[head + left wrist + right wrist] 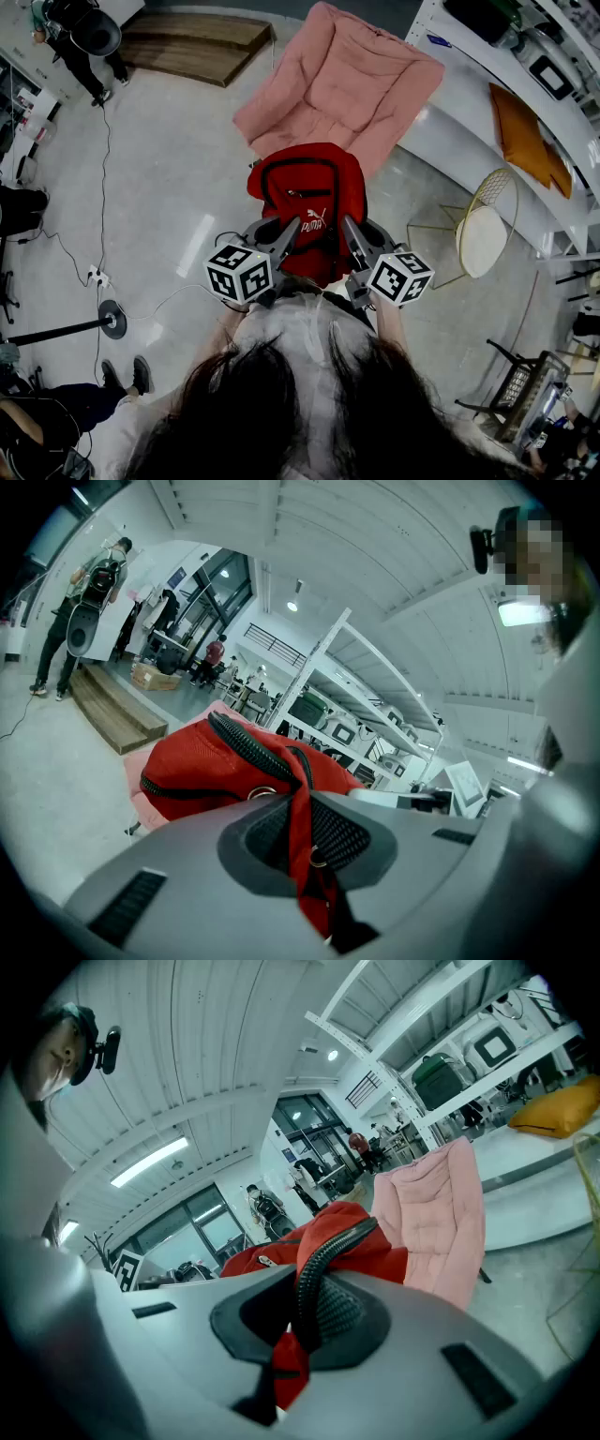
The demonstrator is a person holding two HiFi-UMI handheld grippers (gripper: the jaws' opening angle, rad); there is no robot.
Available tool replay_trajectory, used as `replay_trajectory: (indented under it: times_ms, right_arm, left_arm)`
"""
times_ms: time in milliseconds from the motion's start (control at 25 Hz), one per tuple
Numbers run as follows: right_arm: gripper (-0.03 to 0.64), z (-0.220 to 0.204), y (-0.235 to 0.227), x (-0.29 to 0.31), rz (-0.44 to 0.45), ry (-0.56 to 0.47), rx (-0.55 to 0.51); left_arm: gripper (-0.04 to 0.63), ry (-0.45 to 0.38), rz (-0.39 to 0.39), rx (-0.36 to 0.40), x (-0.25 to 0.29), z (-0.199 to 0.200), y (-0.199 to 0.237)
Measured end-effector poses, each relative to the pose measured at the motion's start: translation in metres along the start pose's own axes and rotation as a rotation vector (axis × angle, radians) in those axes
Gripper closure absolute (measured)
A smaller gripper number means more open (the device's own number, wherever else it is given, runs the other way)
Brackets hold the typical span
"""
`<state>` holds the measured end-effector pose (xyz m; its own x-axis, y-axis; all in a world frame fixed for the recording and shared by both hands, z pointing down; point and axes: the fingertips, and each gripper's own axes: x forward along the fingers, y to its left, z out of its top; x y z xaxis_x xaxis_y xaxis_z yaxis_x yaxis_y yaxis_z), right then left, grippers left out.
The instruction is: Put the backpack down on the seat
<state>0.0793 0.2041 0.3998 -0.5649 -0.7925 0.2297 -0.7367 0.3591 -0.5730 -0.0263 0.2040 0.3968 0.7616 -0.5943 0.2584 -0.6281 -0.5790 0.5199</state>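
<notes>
A red backpack [309, 202] with black zips and a white logo hangs in the air in front of the person, just short of the pink padded seat [342, 80]. My left gripper [287, 234] is shut on a red strap [302, 836] at the bag's left shoulder. On the other side my right gripper [349, 232] is shut on a black-edged strap [314, 1283] of the backpack [323, 1237]. In the left gripper view the backpack [206, 766] bulges ahead of the jaws. The pink seat [441, 1213] stands just beyond the bag in the right gripper view.
A round wire-frame stool [486, 225] stands right of the seat. White shelving [525, 103] with an orange cushion [527, 141] runs along the right. A wooden platform [192, 42] lies at the back left, with cables and a stand base [112, 319] on the floor left.
</notes>
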Motion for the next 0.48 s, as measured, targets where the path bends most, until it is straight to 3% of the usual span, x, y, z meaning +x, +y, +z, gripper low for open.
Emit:
replay_trajectory:
  times_ms: [480]
  right_arm:
    - [0.571,-0.003,0.001,0.02,-0.037,-0.011,0.026]
  left_arm:
    - [0.551,0.034,-0.022,0.011,-0.002,0.007,0.018]
